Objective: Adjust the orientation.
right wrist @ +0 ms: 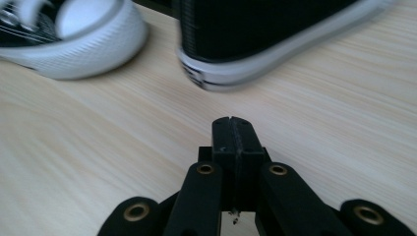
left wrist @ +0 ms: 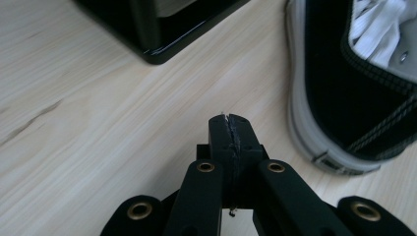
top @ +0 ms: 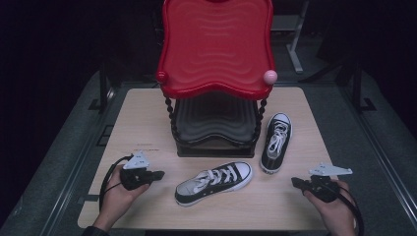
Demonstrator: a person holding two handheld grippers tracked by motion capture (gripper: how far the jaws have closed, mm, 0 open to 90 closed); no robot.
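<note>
Wooden table (top: 147, 118) holds two black sneakers: near sneaker (top: 214, 183) lies between the grippers, far sneaker (top: 276, 142) just right of the red rack (top: 215, 49). Left gripper (top: 158, 174) and right gripper (top: 295, 182) both clenched empty, clear of the sneakers.

The left gripper (left wrist: 230, 129) hangs over the pale wooden table (left wrist: 88, 128), jaws pressed together and empty; a black sneaker (left wrist: 354, 93) lies just beside it, a black stand base (left wrist: 157, 29) beyond.

No readable text, label or number anywhere.
</note>
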